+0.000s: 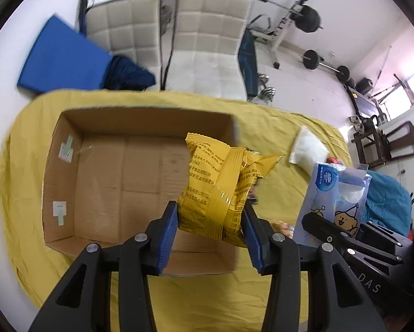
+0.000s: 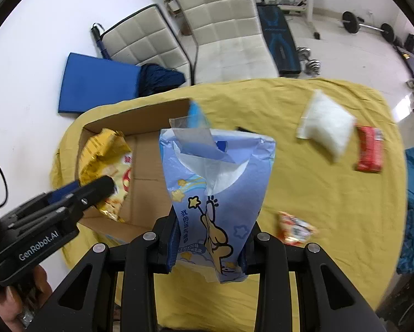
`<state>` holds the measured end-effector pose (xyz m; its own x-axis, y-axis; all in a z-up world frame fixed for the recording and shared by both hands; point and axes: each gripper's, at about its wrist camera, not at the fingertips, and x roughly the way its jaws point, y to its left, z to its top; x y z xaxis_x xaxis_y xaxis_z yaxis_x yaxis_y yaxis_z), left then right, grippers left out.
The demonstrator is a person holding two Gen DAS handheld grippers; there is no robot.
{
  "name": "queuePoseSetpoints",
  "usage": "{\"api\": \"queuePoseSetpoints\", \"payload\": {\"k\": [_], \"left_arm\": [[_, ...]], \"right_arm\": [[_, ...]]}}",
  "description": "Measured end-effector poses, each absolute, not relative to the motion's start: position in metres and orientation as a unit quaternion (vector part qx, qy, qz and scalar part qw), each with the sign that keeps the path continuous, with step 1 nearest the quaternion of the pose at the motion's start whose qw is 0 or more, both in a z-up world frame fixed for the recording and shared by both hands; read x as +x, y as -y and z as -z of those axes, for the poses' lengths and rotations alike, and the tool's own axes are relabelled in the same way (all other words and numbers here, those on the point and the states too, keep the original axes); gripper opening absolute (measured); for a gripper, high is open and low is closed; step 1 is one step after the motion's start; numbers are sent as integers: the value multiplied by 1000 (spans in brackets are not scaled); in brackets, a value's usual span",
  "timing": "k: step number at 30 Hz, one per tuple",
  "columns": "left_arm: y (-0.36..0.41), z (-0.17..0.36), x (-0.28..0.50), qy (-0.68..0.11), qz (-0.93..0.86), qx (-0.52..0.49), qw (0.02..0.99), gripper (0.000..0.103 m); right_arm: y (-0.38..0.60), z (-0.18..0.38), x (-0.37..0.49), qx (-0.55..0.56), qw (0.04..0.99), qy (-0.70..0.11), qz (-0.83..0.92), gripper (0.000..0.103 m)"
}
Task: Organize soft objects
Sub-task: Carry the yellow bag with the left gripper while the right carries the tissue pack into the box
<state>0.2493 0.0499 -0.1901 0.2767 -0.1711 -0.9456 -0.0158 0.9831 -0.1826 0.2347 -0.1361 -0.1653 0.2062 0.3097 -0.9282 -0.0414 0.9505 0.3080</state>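
Closest to you, your left tongs (image 1: 210, 221) are closed about halfway onto a yellow snack bag (image 1: 220, 188), their blue pads (image 1: 167, 238) pressing its lower sides; the bag hangs above the right part of the open cardboard box (image 1: 68, 179), whose floor is bare in the left wrist view. Your right tongs (image 2: 209, 238) are clamped the same way on a light blue tissue pack (image 2: 215, 193) with a cartoon print, held upright over the desk (image 2: 331, 207) just beside the box's right wall, a white tissue poking from its open top. On the yellow cloth near the pack lies a small orange-and-white packet (image 2: 296, 228). Farther toward the desk's far right corner sit a white pouch (image 2: 327, 126) and, touching or just beside it, a red packet (image 2: 370, 152). Beyond the desk's far edge stand two cream quilted chairs (image 2: 226, 27).
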Motion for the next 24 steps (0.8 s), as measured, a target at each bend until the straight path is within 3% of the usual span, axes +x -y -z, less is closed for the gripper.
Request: {"api": "queuePoseSetpoints", "payload": {"k": [11, 24], "left_arm": [[-148, 268, 301, -657, 47, -130, 741, 42], [-158, 358, 356, -712, 101, -138, 681, 43]], "right_arm": [[20, 250, 300, 95, 729, -666, -128, 35], [-11, 346, 356, 75, 697, -706, -102, 36]]}}
